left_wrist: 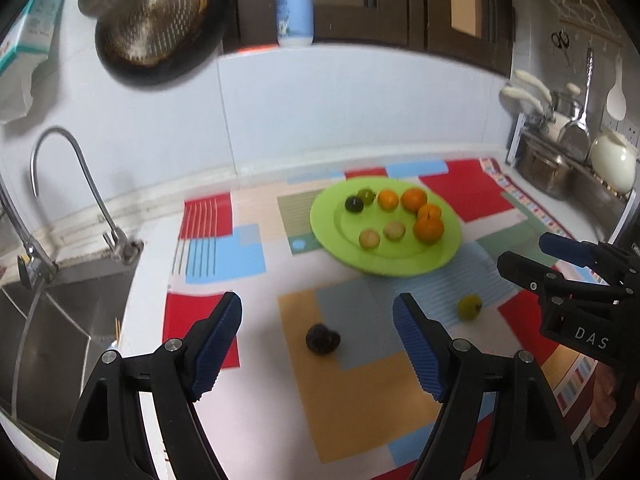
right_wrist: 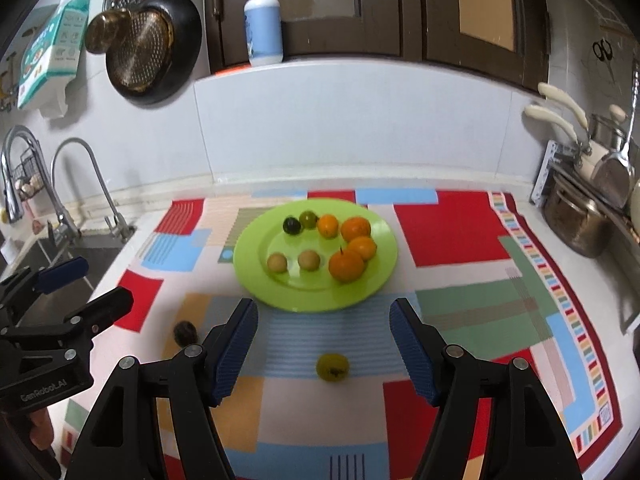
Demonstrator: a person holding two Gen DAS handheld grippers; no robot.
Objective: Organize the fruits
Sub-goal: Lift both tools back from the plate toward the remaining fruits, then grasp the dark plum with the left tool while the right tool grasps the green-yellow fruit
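On the patterned desk (left_wrist: 360,420) short of the green plate (left_wrist: 384,264), two strays lay: dark fruit (left_wrist: 322,338) framed by my left gripper (left_wrist: 318,344), green fruit (right_wrist: 332,367) by my right gripper (right_wrist: 324,346). Jaws apart, empty; I judged: straddle squarely, squeeze softly.

Left gripper (left_wrist: 318,344) open, right gripper (right_wrist: 324,344) open, both empty.

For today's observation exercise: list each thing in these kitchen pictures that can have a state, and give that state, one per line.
Left gripper: open, empty, above the dark fruit.
Right gripper: open, empty, above the green fruit.
Dark fruit: loose on the mat.
Green fruit: loose on the mat.
Green plate: holds eight fruits.
Tap: no water seen running.
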